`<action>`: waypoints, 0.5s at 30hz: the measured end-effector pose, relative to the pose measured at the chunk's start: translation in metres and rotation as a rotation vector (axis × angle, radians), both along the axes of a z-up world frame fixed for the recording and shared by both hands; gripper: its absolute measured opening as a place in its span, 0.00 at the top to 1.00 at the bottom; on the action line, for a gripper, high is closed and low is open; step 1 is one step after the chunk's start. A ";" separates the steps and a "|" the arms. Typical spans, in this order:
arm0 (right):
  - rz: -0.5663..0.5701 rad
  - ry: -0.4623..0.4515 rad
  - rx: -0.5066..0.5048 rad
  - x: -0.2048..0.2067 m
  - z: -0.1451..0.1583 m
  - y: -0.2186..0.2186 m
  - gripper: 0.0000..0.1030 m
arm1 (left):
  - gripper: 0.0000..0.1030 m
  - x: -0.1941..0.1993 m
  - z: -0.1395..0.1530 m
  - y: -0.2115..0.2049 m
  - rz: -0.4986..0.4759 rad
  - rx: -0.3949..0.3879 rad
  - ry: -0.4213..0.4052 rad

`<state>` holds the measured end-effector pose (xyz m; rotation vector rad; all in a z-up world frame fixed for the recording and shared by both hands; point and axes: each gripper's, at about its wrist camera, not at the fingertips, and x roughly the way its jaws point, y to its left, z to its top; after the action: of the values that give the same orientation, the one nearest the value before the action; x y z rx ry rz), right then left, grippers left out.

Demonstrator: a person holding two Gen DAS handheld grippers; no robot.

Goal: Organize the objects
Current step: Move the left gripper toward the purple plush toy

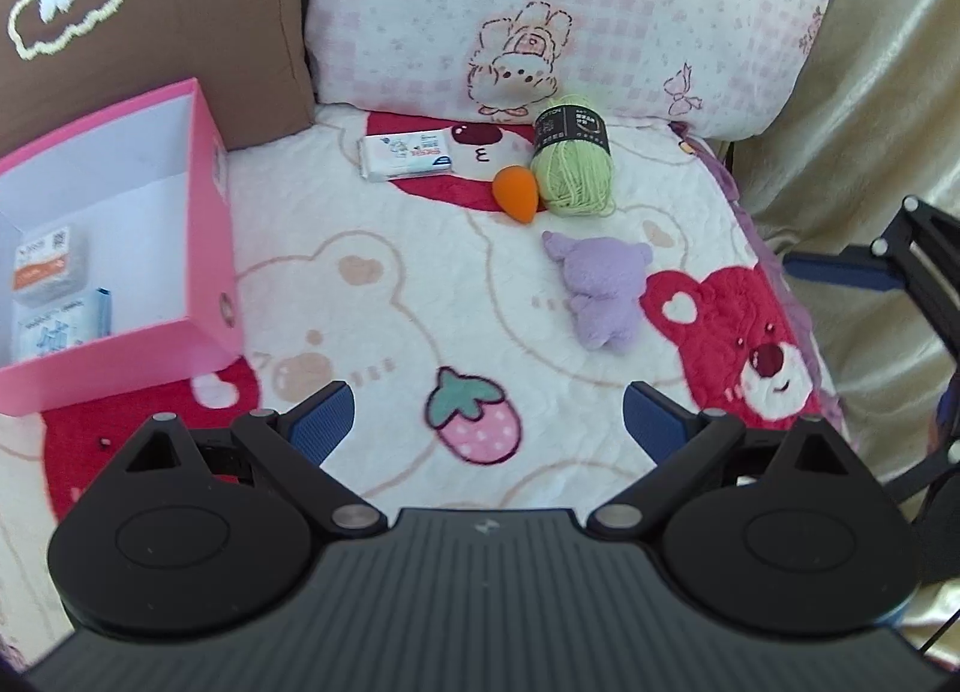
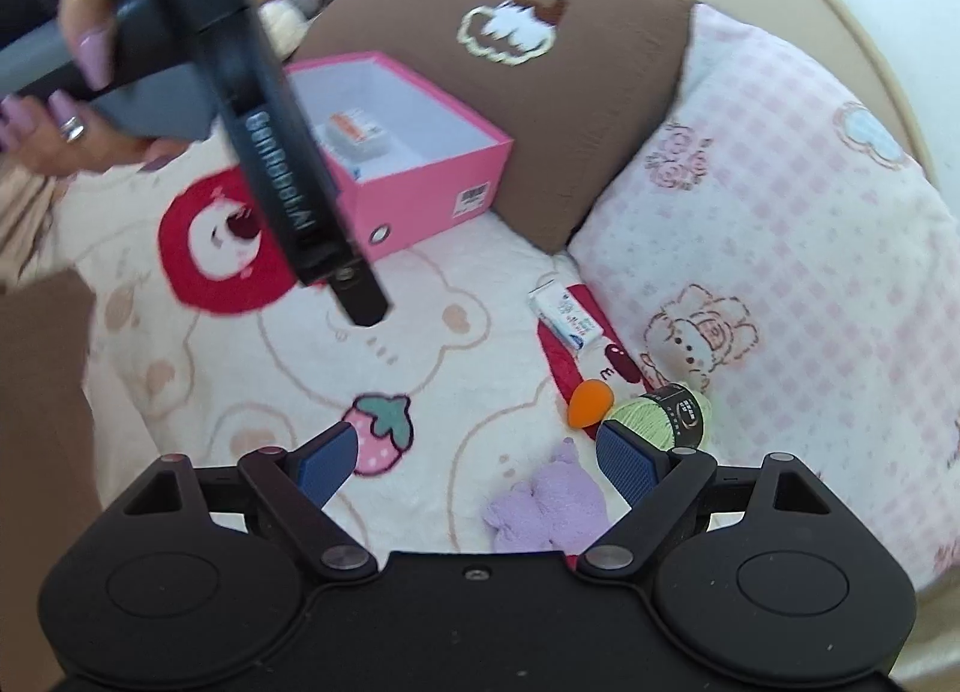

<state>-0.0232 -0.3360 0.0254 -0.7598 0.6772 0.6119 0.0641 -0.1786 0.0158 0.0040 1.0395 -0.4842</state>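
A pink box (image 1: 213,248) (image 2: 420,194) stands open on the bedspread with two small packets inside. Loose on the spread lie a white tissue pack (image 1: 407,155) (image 2: 567,317), an orange egg-shaped sponge (image 1: 516,194) (image 2: 589,403), a green yarn ball (image 1: 575,161) (image 2: 663,419) and a purple plush toy (image 1: 600,293) (image 2: 549,506). My left gripper (image 1: 489,428) is open over the strawberry print, with nothing between its fingers. My right gripper (image 2: 477,464) is open just above the plush toy, which lies near its right finger (image 2: 627,461), untouched.
A brown cushion (image 1: 180,2) (image 2: 540,110) and a pink checked pillow (image 1: 570,14) (image 2: 780,242) stand behind the objects. In the right wrist view a hand (image 2: 66,110) holds the left gripper's black body (image 2: 270,140) above the box. A beige curtain (image 1: 888,92) hangs at the right.
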 end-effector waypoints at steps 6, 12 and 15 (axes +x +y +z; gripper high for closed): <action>0.091 0.071 -0.150 0.022 -0.036 -0.010 0.14 | 0.05 0.006 -0.024 -0.025 0.053 -0.082 0.015; 0.098 0.054 -0.197 0.054 -0.070 -0.010 0.14 | 0.05 0.017 -0.049 -0.048 0.096 -0.096 -0.006; 0.081 0.056 -0.216 0.067 -0.093 -0.009 0.14 | 0.05 0.023 -0.059 -0.054 0.124 -0.122 -0.013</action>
<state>0.0440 -0.3451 -0.0676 -0.9773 0.7746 0.6420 0.0867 -0.2325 -0.0431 -0.1643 0.9899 -0.4335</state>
